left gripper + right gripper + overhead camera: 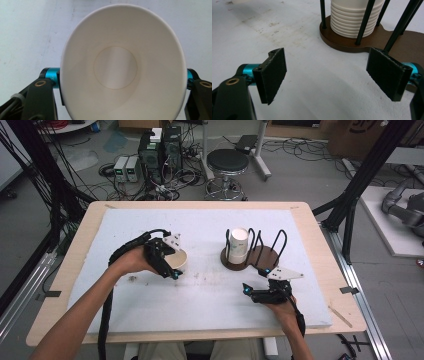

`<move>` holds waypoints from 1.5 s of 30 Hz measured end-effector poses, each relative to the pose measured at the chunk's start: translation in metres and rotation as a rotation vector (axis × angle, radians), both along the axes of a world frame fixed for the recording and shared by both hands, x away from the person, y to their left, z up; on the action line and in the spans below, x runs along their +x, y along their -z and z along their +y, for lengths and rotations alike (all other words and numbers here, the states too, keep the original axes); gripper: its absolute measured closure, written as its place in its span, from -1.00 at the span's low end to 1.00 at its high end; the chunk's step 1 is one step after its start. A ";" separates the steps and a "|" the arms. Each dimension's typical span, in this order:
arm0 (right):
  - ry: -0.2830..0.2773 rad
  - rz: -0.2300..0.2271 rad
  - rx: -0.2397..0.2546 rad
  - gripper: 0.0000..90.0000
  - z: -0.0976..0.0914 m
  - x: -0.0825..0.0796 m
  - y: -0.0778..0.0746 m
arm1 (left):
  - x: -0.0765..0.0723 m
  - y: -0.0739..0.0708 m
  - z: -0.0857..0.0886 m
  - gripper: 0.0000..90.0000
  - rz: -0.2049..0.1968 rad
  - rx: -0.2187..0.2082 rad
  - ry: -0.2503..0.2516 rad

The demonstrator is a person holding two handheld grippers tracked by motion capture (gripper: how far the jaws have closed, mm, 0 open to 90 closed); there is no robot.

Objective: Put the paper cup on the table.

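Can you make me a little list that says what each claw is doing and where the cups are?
left claw: shut on a paper cup, squeezing its sides; the cup looks empty
right claw: open, holding nothing
stack of cups: standing in the rack
rack: brown base with black wire hoops, just beyond the right claw
table: covered with a white sheet

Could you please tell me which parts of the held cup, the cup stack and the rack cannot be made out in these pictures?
- Paper cup: left gripper view, bottom edge cuts off the near rim; the cup hides the jaws' pads.
- Cup stack: right gripper view, top edge cuts it off, so its count is unclear.
- Rack: high view, the stack hides part of its brown base.
- Left gripper: high view, jaw contact too small to see.
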State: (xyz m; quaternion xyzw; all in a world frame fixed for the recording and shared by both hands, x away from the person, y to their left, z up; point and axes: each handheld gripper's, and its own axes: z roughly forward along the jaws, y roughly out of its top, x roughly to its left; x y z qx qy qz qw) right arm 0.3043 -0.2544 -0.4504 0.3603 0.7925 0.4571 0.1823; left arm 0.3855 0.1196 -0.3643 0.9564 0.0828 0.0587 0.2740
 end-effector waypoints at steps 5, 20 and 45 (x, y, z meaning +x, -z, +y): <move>0.002 0.005 -0.001 -0.62 0.000 0.000 0.000 | 0.008 0.010 -0.011 -0.34 0.018 0.024 0.004; 0.000 0.007 0.002 -0.62 0.000 0.000 0.000 | 0.018 0.027 -0.031 -0.34 0.043 0.129 0.012; -0.004 0.005 0.007 -0.62 -0.001 0.001 0.000 | 0.019 0.041 -0.032 -0.59 0.064 0.087 0.006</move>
